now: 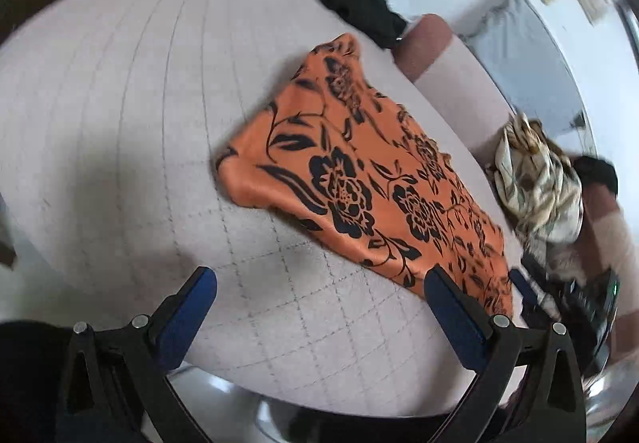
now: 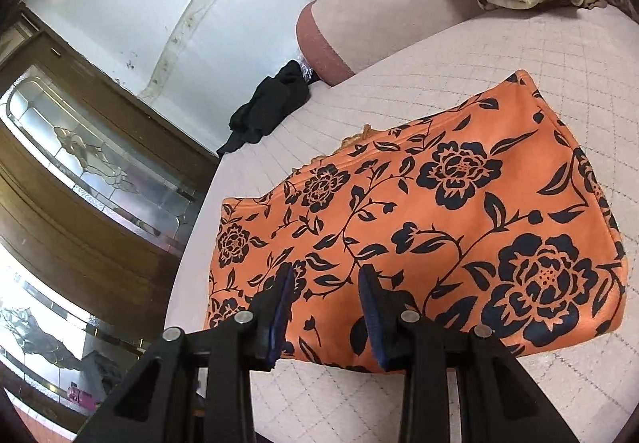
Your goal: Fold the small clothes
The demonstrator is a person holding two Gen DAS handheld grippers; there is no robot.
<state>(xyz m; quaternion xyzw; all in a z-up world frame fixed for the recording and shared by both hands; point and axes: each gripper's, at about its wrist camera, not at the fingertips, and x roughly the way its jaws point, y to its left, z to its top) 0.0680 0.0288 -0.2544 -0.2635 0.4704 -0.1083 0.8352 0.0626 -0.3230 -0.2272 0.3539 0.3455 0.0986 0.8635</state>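
Garment: we are looking at the orange floral garment (image 2: 419, 219) lying flat on the quilted bed (image 1: 120, 103), already folded into a neat block — at least one fold seems done.
Left to do: we are judging another fold or a move aside remains; the crumpled pale floral cloth (image 1: 535, 179) and black cloth (image 2: 267, 107) are waiting unfolded.
Left gripper (image 1: 319, 307): we are holding it spread wide, empty, beside the garment's near corner.
Right gripper (image 2: 325, 303): we are keeping it partly spread over the near edge, pinching nothing.
Edges: the bed's side is dropping off just left of the garment.
Room: open quilt is lying clear on the left gripper's side — plenty to work in.
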